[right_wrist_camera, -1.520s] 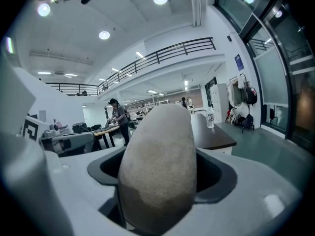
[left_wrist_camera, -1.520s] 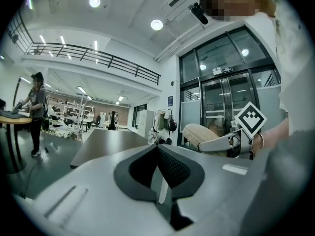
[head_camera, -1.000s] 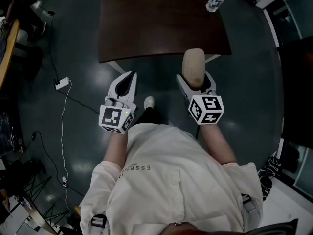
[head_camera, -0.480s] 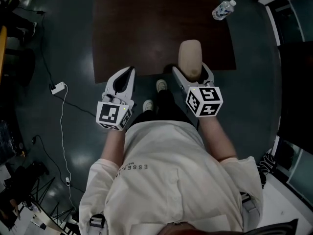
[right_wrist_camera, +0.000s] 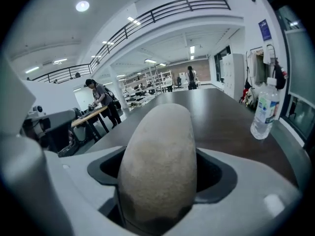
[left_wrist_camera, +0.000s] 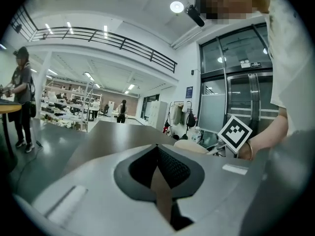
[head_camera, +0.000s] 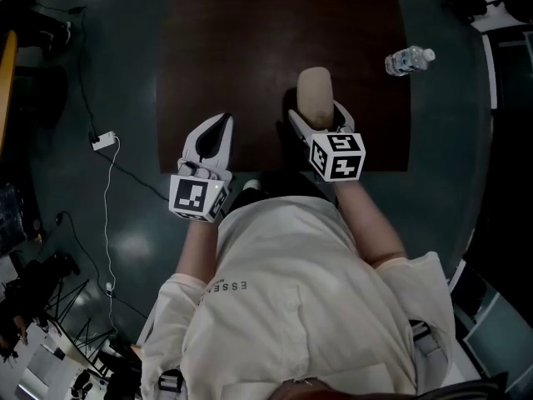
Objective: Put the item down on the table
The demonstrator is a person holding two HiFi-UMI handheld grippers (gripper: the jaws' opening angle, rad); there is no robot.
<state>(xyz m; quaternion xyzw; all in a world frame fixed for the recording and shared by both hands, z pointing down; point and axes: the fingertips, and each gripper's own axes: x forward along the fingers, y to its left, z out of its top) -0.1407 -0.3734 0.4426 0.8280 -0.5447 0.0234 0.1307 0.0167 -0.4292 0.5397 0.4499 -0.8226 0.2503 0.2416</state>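
Right gripper: its jaws stand wide and are clamped on the beige oblong item, above the near part of the table, probably ready to lower it.
Item: it seems not yet to rest on the table.
Left gripper: jaws together, empty, at the table's near edge, not needed here.
Water bottle: at the table's right edge, well apart from the item.

Both forearms reach forward side by side, the left gripper with jaws pressed together on nothing, the right gripper slightly ahead, jaws spread wide and clamping the beige item.
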